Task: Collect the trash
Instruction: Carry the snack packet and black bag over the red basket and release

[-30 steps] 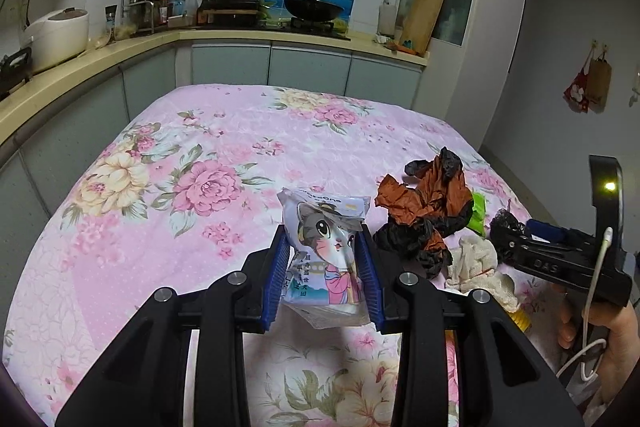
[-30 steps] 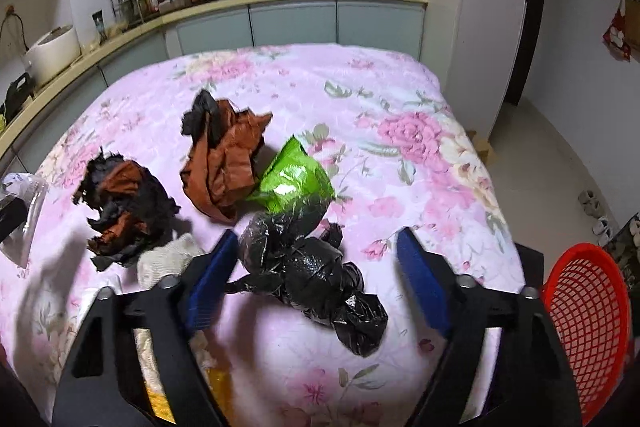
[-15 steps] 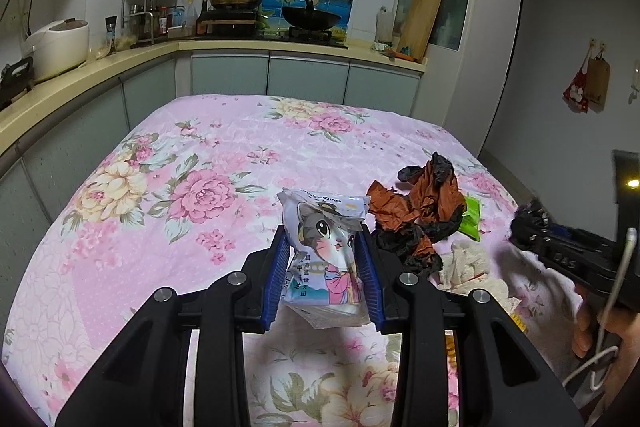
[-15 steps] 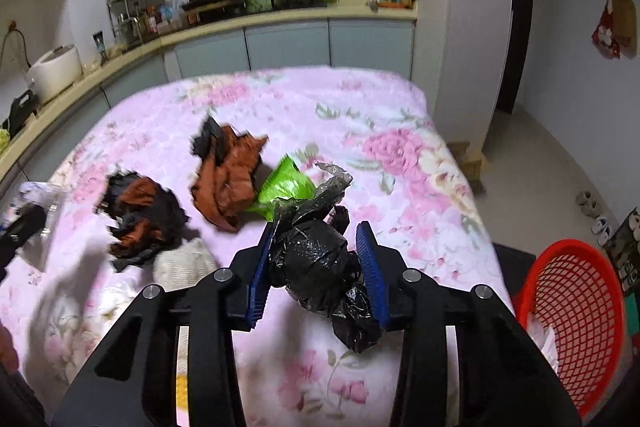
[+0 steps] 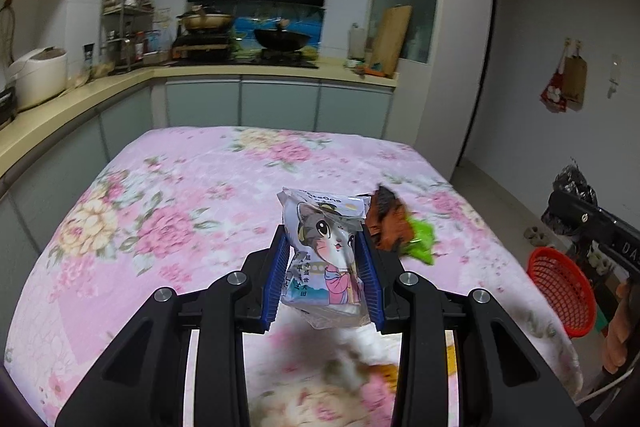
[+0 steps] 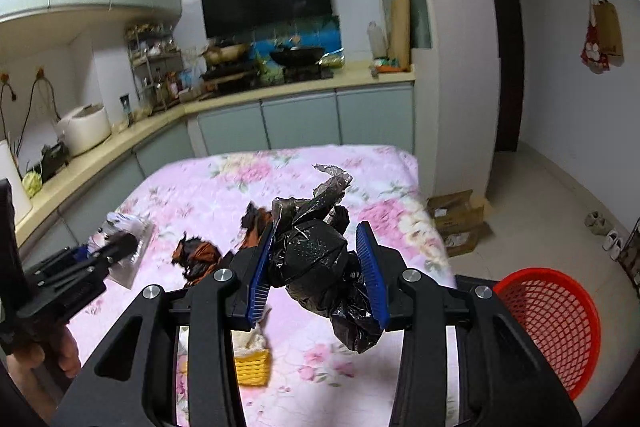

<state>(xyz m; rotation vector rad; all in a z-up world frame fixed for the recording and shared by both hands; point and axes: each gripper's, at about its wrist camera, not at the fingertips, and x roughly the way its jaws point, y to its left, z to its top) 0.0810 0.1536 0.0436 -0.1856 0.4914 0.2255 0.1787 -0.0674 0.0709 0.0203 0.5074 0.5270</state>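
Note:
My left gripper (image 5: 322, 269) is shut on a white snack packet with a cartoon cat (image 5: 325, 259), held up above the table. My right gripper (image 6: 316, 265) is shut on a crumpled black plastic bag (image 6: 316, 259), lifted off the cloth; its tail hangs below the pads. In the left wrist view the right gripper (image 5: 560, 211) shows at the right edge with the black bag (image 5: 574, 183). On the table lie brown-and-black crumpled wrappers (image 6: 198, 255) (image 5: 386, 223) and a green wrapper (image 5: 422, 241). A red mesh basket (image 6: 548, 323) stands on the floor to the right of the table.
The table wears a pink floral cloth (image 5: 180, 211). A white cloth and a yellow woven piece (image 6: 252, 367) lie near its front edge. A kitchen counter (image 5: 120, 83) runs along the left and back. Cardboard boxes (image 6: 458, 219) and shoes sit on the floor at right.
The right gripper closed on the black bag and raised it off the table. The left gripper, still holding the cat packet, rose and shifted; the red basket has come into its view.

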